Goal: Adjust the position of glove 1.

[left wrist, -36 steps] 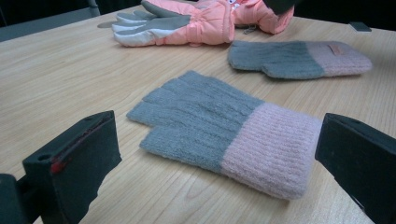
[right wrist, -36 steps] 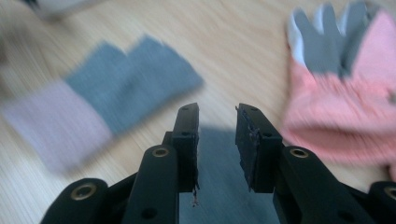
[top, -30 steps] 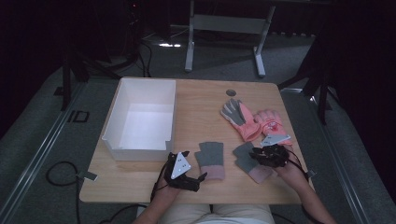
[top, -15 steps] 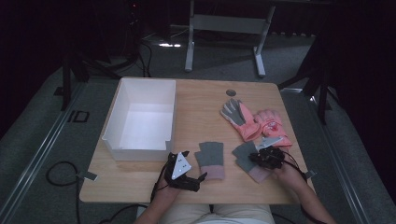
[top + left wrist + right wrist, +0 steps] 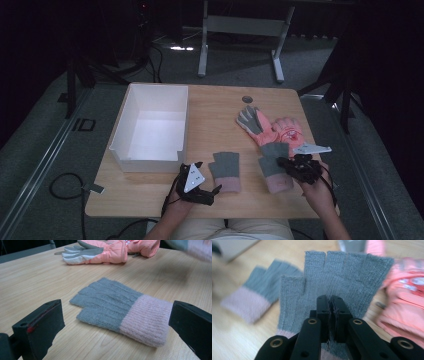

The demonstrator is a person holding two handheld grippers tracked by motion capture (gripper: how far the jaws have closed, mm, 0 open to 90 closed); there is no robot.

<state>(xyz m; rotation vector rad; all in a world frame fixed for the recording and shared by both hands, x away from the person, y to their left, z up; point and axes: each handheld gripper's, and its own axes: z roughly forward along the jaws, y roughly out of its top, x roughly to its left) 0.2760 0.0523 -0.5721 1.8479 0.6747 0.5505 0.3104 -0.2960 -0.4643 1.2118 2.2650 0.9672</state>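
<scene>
The step in hand looks like gathering the knitted gloves: the right gripper [image 5: 295, 167] is clenched on the grey fingerless knitted glove with a pink cuff [image 5: 337, 282], pinching its fabric near the middle of the palm, at the near right of the wooden table [image 5: 220, 107]. Its jaws are pressed together with wool between them. The matching second grey-and-pink knitted glove [image 5: 120, 310] lies flat near the table's near edge — just in front of the left gripper [image 5: 200, 187], whose jaws stand wide apart and hold nothing. The next move probably calls for carrying the pinched glove leftward toward the white rectangular box [image 5: 152, 127] on the far left, or onto its mate. A pair of padded salmon-pink ski gloves [image 5: 272, 127] lies farther back on the right.
</scene>
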